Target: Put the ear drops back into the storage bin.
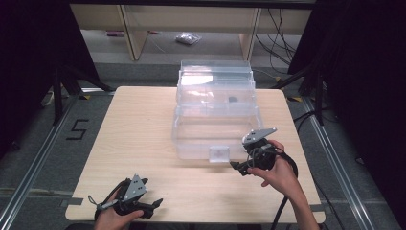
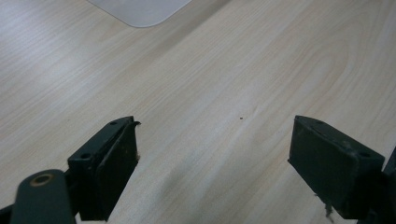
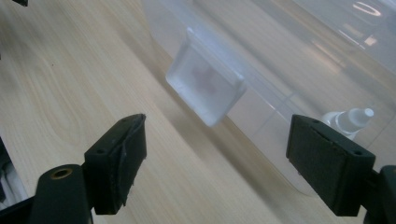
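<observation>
A clear plastic box (image 1: 215, 115) with a stepped lid stands on the tabletop (image 1: 139, 143), right of the middle and reaching toward the far edge; its frosted latch (image 1: 219, 154) hangs at the middle of its near wall. The right claw (image 1: 238, 167) sits just right of and nearer than that latch, close to it but apart from it, jaws spread wide with nothing between them; in the right gripper view the latch (image 3: 205, 88) lies ahead between the two jaws, and a small white bottle (image 3: 348, 122) shows through the box wall beside the right-hand jaw. A small dark item (image 1: 233, 99) rests inside the box's far half — too blurred to tell what it is. The left claw (image 1: 154, 205) rests at the near left edge, well apart from the box, jaws also wide open over bare wood; nothing stands between either claw and the box. On the floor beyond lies a small plastic bag (image 1: 187, 38); cables (image 1: 280, 43) trail at the far right.
</observation>
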The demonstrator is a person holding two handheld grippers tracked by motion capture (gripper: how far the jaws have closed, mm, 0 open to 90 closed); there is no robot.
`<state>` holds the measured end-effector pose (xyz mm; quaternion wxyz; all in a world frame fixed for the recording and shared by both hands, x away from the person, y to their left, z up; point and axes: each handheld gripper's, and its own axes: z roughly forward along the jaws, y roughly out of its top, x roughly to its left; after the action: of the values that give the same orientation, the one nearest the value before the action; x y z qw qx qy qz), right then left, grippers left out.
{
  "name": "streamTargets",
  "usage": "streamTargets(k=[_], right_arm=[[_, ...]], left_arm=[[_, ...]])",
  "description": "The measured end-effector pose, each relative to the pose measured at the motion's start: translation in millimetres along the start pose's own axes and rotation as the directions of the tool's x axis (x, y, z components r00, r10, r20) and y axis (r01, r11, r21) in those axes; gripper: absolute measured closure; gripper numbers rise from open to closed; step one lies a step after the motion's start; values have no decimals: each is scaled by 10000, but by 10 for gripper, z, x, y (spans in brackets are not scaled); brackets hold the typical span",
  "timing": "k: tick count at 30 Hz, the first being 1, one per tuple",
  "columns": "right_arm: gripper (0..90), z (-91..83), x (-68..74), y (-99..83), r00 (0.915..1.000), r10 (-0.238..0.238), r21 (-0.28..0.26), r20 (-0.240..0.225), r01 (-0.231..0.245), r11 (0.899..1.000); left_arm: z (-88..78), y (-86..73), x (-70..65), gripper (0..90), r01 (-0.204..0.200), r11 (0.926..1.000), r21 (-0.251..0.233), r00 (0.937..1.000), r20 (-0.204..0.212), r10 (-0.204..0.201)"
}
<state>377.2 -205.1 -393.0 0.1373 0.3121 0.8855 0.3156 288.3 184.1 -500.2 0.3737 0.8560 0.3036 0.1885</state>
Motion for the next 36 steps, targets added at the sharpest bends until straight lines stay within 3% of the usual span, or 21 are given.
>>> streamTargets(k=[2, 3, 5, 6, 10, 13, 15, 17, 19, 22, 25, 26, 30, 31, 32, 33, 34, 36], right_arm=[[211, 7, 14, -19, 9999, 52, 65, -106, -52, 10000], [211, 1, 30, -24, 9995, 261, 216, -150, -258, 9994], [210, 29, 26, -42, 10000, 13, -34, -83, -13, 10000], [210, 17, 26, -47, 9998, -5, 127, -216, 7, 9999], [208, 39, 56, -77, 9998, -15, -11, -174, 15, 10000], [208, 55, 70, -92, 9996, -135, -127, -232, 132, 9998], [208, 60, 87, -103, 9995, -177, -133, -257, 173, 9998], [208, 74, 101, -118, 9993, -249, -158, -269, 245, 9996], [208, 88, 112, -134, 9991, -309, -202, -289, 304, 9993], [208, 112, 146, -168, 9997, -60, -119, -251, 57, 9999], [209, 152, 148, -211, 9994, -132, -133, -316, 128, 9998], [209, 163, 142, -225, 9993, -217, -214, -317, 210, 9996], [207, 176, 151, -281, 9995, -127, -406, -291, 115, 9991], [207, 187, 161, -299, 9997, 21, -563, -257, -35, 9984], [207, 168, 171, -308, 9992, 256, -374, -319, -268, 9989], [207, 185, 174, -317, 9995, 178, -578, -258, -192, 9981], [206, 176, 170, -323, 9996, 78, -445, -267, -90, 9990], [206, 168, 189, -340, 9993, 253, -432, -274, -265, 9987]], left_arm=[[-6, 0, -7, 150, 74, 10000, -25, 10000, 46, -74], [-25, 10, 18, 150, -192, 9994, 272, 9998, 21, 192], [-11, 6, 8, 150, -111, 9998, 174, 9999, -78, 113], [-7, 0, -8, 150, 74, 10000, -18, 10000, 34, -74], [-10, 6, 12, 150, -103, 9998, 152, 9999, -95, 105], [-6, -1, -6, 150, 71, 10000, -22, 10000, 25, -71], [-12, 7, 10, 150, -118, 9998, 162, 9999, -85, 119], [-3, -1, -4, 150, 66, 10000, -55, 10000, 5, -66], [-16, 5, 5, 150, -34, 9999, 153, 10000, -13, 34], [-5, 0, -7, 150, 45, 10000, -3, 10000, 26, -45], [-5, 0, -5, 150, 75, 10000, -20, 10000, 4, -75], [-17, 6, 7, 150, -69, 9998, 184, 10000, -12, 69], [1, -2, -10, 150, 122, 9999, -20, 9999, 96, -121], [-12, 4, -4, 150, 35, 9999, 127, 10000, 77, -36], [-15, 4, 0, 150, -19, 9999, 157, 10000, 82, 18], [0, -2, -11, 150, 132, 9999, -41, 9999, 77, -132], [5, -5, -17, 150, 215, 9997, -96, 9997, 94, -214], [4, -5, -16, 150, 240, 9996, -130, 9997, 86, -238]])
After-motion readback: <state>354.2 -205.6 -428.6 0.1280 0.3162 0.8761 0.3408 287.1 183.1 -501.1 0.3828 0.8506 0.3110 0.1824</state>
